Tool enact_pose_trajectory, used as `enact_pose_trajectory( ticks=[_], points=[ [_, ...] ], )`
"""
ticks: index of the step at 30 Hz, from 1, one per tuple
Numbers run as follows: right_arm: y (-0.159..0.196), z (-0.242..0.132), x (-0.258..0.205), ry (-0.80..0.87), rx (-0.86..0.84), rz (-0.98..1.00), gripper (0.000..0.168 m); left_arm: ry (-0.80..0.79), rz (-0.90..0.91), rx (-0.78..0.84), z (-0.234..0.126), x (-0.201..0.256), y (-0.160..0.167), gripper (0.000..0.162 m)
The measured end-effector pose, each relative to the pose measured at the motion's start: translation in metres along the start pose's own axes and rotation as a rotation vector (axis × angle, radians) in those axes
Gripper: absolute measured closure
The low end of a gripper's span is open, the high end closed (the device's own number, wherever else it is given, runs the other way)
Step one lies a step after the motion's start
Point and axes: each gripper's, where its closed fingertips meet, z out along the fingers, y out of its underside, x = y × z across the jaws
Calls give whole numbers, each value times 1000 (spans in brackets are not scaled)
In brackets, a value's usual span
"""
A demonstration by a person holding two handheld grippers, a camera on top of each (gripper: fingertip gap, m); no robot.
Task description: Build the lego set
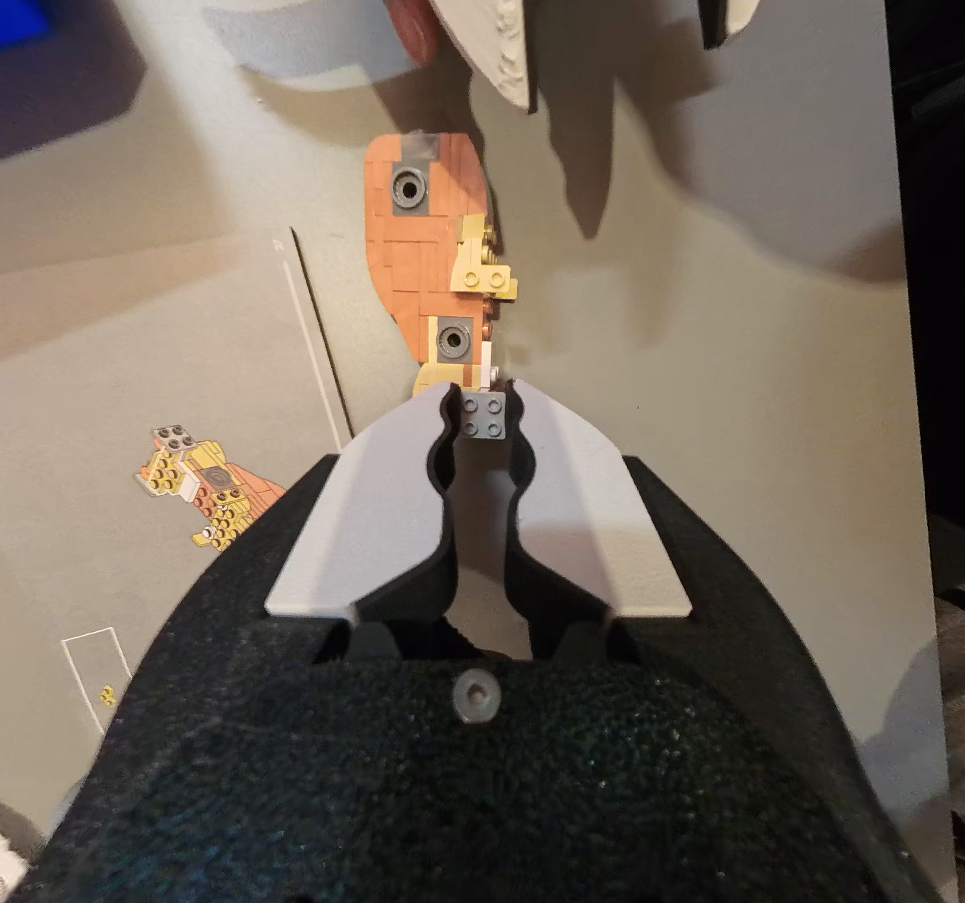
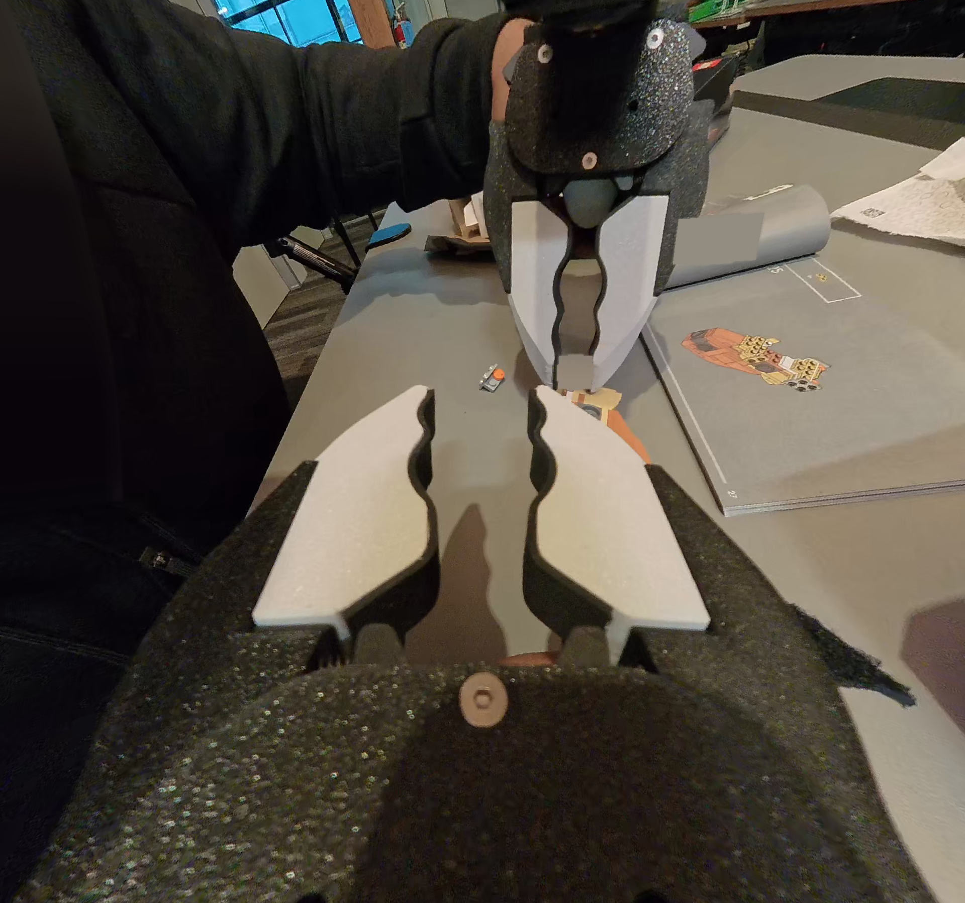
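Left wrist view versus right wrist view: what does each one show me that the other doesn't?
Only the left wrist view shows the top studs of the small grey square plate and the full orange-and-tan brick model.

Only the right wrist view shows a loose small grey piece with an orange stud on the table, and the open right gripper.

Both show the left gripper shut on the plate, and the open instruction booklet.

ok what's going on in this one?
A person is building a lego model with two handheld grippers. The left gripper is shut on a small grey 2x2 plate, held at the near end of the orange and tan model lying on the grey table. The right gripper is open and empty beside the model. The instruction booklet lies open nearby, and a small grey and orange piece sits loose on the table.
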Motion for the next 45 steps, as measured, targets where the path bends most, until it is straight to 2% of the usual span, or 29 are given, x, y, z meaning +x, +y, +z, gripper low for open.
enact_pose_trajectory(
  ticks=[37, 45],
  points=[
    [1, 0, -3, -9, -4, 3, 134, -10, 7, -56, 2, 6, 0, 146],
    [1, 0, -3, -10, -4, 3, 134, -51, -4, -7, -2, 3, -4, 144]
  ],
)
